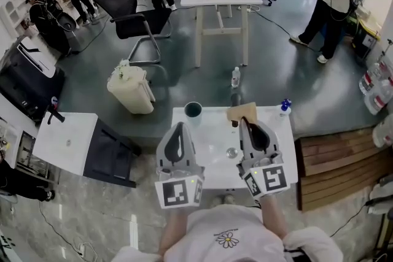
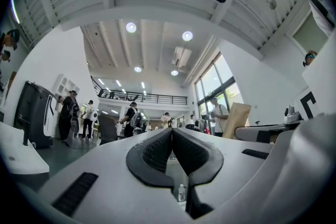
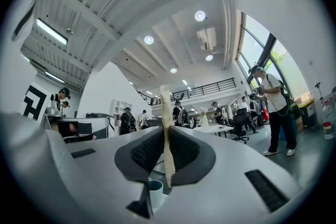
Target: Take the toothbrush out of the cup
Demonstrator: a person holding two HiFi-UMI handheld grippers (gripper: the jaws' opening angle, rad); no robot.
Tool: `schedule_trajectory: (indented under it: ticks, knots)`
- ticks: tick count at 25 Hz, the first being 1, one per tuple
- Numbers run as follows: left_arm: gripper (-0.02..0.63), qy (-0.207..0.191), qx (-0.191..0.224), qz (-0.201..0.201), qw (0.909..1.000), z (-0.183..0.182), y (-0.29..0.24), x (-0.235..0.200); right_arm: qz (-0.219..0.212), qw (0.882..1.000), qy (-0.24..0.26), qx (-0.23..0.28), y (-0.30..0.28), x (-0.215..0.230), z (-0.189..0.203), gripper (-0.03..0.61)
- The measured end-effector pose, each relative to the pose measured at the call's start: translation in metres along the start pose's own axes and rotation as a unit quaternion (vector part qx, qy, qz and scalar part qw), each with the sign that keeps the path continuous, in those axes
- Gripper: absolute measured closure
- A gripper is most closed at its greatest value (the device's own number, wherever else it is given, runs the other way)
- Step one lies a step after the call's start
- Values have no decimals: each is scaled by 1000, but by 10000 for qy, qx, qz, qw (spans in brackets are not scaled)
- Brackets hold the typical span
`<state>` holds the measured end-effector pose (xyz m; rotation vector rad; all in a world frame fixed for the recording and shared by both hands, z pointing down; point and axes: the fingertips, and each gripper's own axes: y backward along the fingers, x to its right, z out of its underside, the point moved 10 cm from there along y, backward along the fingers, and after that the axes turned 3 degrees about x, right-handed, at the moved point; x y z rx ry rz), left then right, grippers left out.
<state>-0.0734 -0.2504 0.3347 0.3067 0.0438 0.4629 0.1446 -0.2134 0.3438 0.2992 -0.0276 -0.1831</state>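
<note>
A dark teal cup (image 1: 193, 110) stands at the far edge of the small white table (image 1: 209, 156); in the right gripper view the cup (image 3: 155, 191) shows low between the jaws. I see no toothbrush in it. My right gripper (image 1: 244, 122) is shut on a flat tan paper packet (image 1: 241, 111), held upright above the table's far side, right of the cup. In the right gripper view the packet (image 3: 167, 128) appears edge-on, pinched between the pads. My left gripper (image 1: 179, 126) hovers near the cup, and its pads meet with nothing between them (image 2: 172, 131).
A blue-capped bottle (image 1: 285, 107) stands at the table's far right corner and a small shiny round thing (image 1: 231, 153) lies mid-table. A cream bin (image 1: 131, 89), a clear bottle on the floor (image 1: 235, 77), a white side table (image 1: 64, 141) and wooden crates (image 1: 338, 162) surround it.
</note>
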Motion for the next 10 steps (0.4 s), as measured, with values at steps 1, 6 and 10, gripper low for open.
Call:
schedule_trajectory:
  ticks: [1, 6, 10]
  knots:
    - [597, -18, 7, 1, 10000, 0, 0, 0, 10, 10000, 13, 6, 0, 1, -1, 548]
    - [597, 16, -34, -13, 10000, 3, 0, 1, 66, 10000, 24, 69, 0, 5, -3, 548]
    - [597, 19, -25, -28, 10000, 5, -2, 2, 92, 9999, 5, 95, -1, 11, -3, 548]
